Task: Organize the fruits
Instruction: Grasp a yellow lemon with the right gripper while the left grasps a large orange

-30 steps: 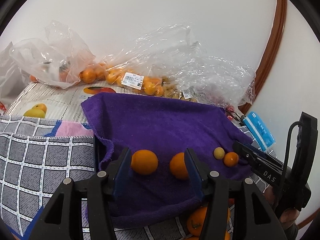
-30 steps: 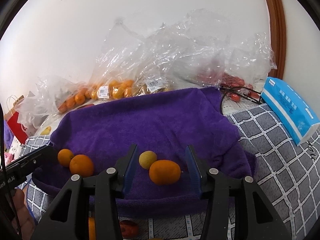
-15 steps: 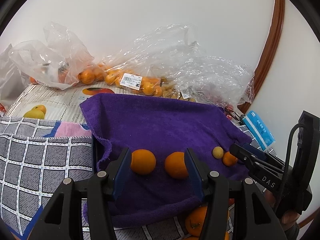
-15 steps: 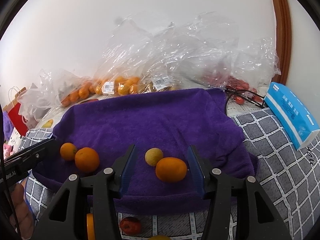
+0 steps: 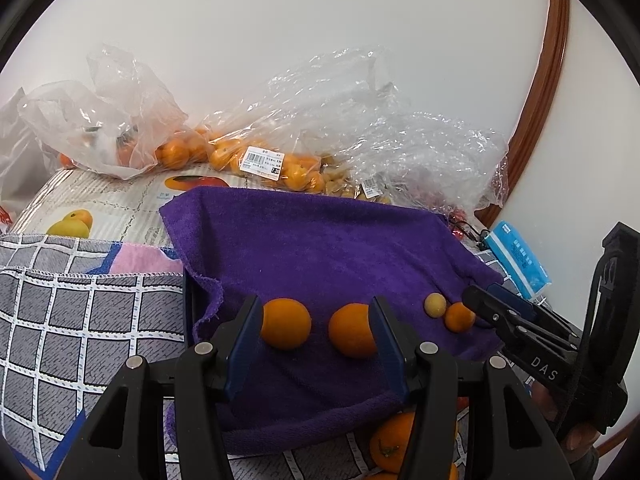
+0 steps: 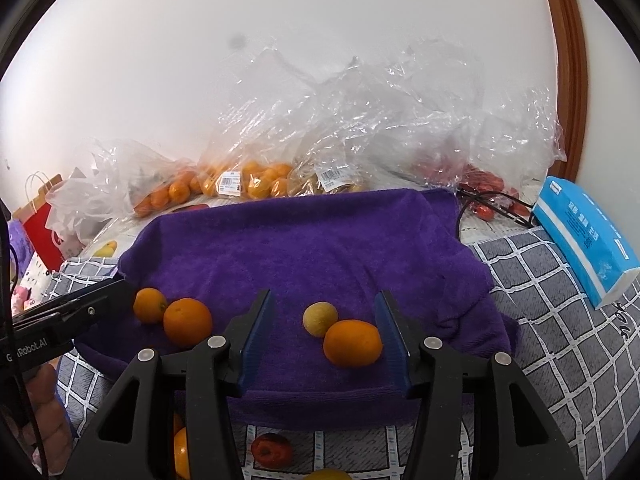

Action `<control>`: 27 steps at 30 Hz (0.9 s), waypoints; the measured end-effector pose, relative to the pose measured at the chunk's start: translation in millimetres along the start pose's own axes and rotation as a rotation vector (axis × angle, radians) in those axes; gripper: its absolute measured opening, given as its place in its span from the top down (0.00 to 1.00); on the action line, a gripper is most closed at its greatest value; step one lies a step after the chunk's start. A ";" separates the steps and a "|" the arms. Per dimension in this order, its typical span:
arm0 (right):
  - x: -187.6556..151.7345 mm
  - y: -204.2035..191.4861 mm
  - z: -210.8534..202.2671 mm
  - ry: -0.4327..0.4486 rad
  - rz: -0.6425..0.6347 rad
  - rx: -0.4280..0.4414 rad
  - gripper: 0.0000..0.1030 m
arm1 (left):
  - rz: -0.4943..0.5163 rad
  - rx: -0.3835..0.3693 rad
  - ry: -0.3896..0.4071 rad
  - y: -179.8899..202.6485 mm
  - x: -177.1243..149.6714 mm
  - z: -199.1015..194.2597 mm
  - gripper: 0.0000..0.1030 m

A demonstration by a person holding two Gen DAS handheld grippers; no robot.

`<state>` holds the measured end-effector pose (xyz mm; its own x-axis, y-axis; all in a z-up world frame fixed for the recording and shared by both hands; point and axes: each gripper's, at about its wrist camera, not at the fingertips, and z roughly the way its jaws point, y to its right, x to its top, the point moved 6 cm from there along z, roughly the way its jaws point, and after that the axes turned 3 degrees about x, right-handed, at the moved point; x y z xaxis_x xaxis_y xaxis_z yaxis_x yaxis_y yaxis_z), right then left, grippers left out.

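Through the left wrist camera I see my left gripper (image 5: 316, 340) held partly apart above the purple towel (image 5: 320, 248), gripping nothing. Two oranges sit on the towel ahead of it: one orange (image 5: 286, 328) by the left pad, a second orange (image 5: 352, 336) partly behind the right pad; I cannot tell whether either pad touches. Farther right, a small yellow fruit (image 5: 435, 304) rests against a small orange (image 5: 459, 317) at the tip of my right gripper (image 5: 480, 304).

Through the right wrist camera, my right gripper (image 6: 324, 336) stands partly apart, empty, its jaws having just been opening. Between them on the towel (image 6: 320, 240) lie the yellow fruit (image 6: 320, 319) and the orange (image 6: 352, 343), touching each other. Bags of oranges (image 6: 248, 182) line the wall behind.
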<state>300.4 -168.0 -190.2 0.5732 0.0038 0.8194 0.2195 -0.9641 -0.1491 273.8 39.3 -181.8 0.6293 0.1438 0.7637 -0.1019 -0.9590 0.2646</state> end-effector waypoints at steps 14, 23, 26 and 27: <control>0.7 -20.6 -17.6 -0.017 -0.058 0.023 0.50 | 0.000 0.031 0.022 -4.4 3.3 -6.0 0.47; -23.6 -18.1 -40.1 -0.080 -0.043 0.022 0.50 | -0.042 0.070 0.075 -18.5 14.8 -22.3 0.43; -37.6 -16.4 -44.1 -0.108 -0.030 0.031 0.50 | -0.040 0.100 0.086 -19.6 20.4 -32.3 0.43; -41.7 -16.5 -45.0 -0.117 -0.036 0.024 0.50 | -0.044 0.107 0.078 -19.9 21.2 -35.3 0.43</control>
<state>237.4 -164.2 -197.0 0.6528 0.0707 0.7543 0.2597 -0.9562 -0.1351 262.0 70.0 -150.1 0.5694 0.2006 0.7972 0.0099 -0.9714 0.2374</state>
